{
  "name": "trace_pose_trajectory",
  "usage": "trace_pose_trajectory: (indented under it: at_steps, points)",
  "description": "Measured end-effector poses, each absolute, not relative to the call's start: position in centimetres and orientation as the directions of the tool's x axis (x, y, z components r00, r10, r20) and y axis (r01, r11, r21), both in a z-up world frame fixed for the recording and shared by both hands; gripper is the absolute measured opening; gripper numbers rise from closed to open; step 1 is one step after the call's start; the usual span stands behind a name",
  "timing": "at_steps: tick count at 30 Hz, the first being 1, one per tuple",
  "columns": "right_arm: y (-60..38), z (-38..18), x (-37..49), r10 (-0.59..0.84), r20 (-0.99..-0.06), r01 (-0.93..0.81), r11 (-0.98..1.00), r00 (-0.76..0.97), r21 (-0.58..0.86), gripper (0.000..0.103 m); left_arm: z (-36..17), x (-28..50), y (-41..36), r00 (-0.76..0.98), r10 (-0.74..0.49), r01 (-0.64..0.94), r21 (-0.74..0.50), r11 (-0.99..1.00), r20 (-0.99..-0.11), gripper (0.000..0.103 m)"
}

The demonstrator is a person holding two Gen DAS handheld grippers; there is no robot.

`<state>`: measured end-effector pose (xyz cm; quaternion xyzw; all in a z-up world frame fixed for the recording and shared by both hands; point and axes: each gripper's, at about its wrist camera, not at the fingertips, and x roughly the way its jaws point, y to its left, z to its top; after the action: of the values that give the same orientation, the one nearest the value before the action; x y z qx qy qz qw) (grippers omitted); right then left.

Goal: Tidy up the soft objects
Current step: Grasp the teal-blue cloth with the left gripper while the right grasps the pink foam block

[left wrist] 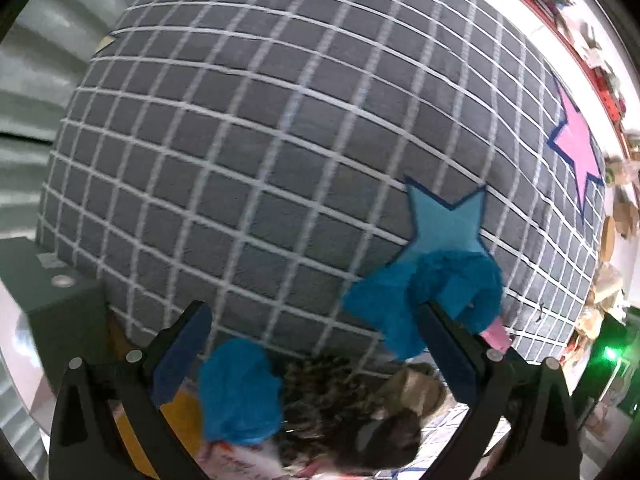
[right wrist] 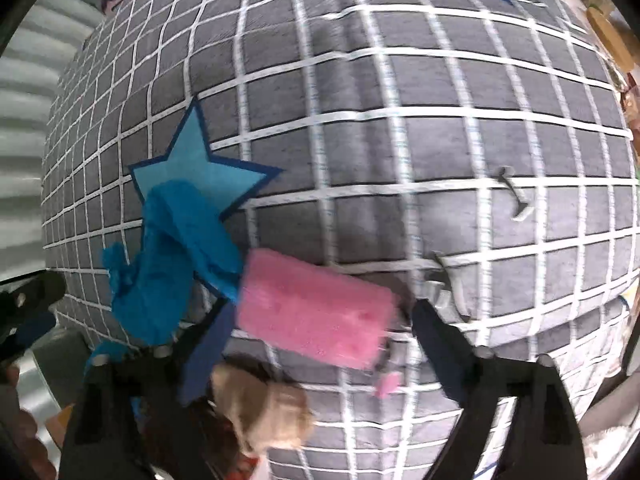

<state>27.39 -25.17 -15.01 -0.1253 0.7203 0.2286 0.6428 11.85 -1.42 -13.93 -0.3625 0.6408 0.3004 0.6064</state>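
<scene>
1. In the left wrist view, we see the left tool (left wrist: 316, 316) with its jaws wide apart, pointing down at a grey mat (left wrist: 240, 140) with a white grid.
2. Low between these jaws lies a blue fluffy cloth (left wrist: 240, 392); the pads do not press on it, so this tool holds nothing.
3. Further right, a second blue cloth (left wrist: 424, 296) lies partly on a light blue star (left wrist: 444, 224) of the mat, behind the right finger.
4. A pink star (left wrist: 576, 144) is near the right edge of the mat.
5. In the right wrist view, the blue cloth (right wrist: 168, 256) covers the lower part of the blue star (right wrist: 196, 160), at the left.
6. A pink sponge (right wrist: 316, 312) lies on the mat just beside this cloth, touching its edge.
7. The right tool (right wrist: 320, 320) stands wide open around the sponge; we see a gap at the right pad, so nothing is gripped.
8. A beige soft thing (right wrist: 264, 412) lies below the sponge; it is blurred.
</scene>
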Motion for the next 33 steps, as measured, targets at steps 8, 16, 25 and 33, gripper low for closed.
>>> trace_pose_trajectory:
  at_steps: [8,16,25,33]
  points:
    - [-29.4,-13.8,32.3,0.175,-0.973,-0.432,0.874,-0.15,0.223,0.093,-16.7,13.8,-5.2,-0.095,-0.084,-0.763,0.019,0.646,-0.992,0.103]
    - [-31.0,-15.8,31.7,0.094,-0.987,-0.458,0.877,-0.13,0.144,0.093,-20.1,11.7,-4.7,-0.245,0.022,-0.734,0.2,0.649,-0.969,0.103]
    - [-39.2,-14.1,35.9,0.176,-0.977,-0.298,0.932,-0.118,0.204,0.093,-16.7,8.2,-3.3,-0.111,-0.018,-0.812,0.08,0.579,-0.994,0.103]
    - [-39.8,-15.4,35.7,0.197,-0.971,-0.206,0.953,-0.136,0.222,0.093,-16.7,7.5,-7.2,-0.036,-0.061,-0.823,-0.005,0.568,-0.997,0.103]
